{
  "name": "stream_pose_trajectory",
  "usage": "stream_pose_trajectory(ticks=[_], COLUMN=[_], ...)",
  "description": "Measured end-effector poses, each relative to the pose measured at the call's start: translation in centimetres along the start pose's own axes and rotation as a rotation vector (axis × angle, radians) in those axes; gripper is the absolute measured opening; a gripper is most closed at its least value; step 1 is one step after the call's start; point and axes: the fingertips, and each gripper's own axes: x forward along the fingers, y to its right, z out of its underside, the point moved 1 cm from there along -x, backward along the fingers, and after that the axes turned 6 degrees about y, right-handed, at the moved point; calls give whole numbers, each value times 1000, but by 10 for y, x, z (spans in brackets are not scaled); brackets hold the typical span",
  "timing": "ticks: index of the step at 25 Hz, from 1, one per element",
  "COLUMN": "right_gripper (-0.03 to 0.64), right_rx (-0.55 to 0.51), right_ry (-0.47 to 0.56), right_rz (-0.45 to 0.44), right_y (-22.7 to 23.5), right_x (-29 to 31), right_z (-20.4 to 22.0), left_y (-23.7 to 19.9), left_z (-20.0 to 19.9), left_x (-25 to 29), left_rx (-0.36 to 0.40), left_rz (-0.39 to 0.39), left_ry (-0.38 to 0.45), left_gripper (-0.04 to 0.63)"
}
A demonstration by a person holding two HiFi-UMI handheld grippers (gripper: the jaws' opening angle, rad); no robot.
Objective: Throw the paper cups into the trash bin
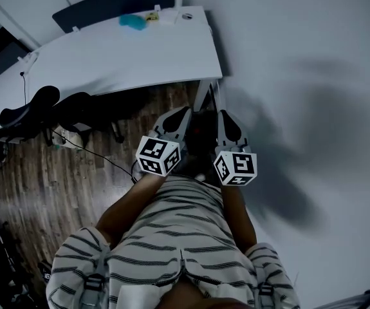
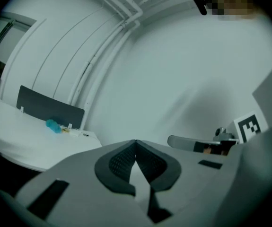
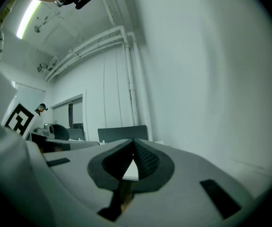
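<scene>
left tongs (image 1: 183, 112) beside right tongs (image 1: 226, 114), shut

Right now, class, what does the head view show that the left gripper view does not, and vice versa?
Only the head view: the wooden floor, black office chairs and the person's striped shirt. Only the left gripper view: wall pipes and the left tool's ribbed pads, closed together. Both: the white desk, its dark divider and a turquoise object.

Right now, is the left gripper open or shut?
Shut: the left gripper shows its two jaw tips touching in its own view, and nothing is held between them.
</scene>
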Motion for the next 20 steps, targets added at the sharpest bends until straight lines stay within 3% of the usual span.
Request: stream_pose_trajectory(ticks=[8,20], right_gripper=[18,18], right_rx=[-15,-24], right_ry=[23,22], right_rz=[-7,-30], right_y=[7,15], right_x=[10,20], right_z=[-5,-3], left_y=[1,1], left_z=[-13,-15], left_x=[11,21], left_rx=[117,176], left_rz=[-2,-22], left_ry=[48,74], left_gripper=[21,21])
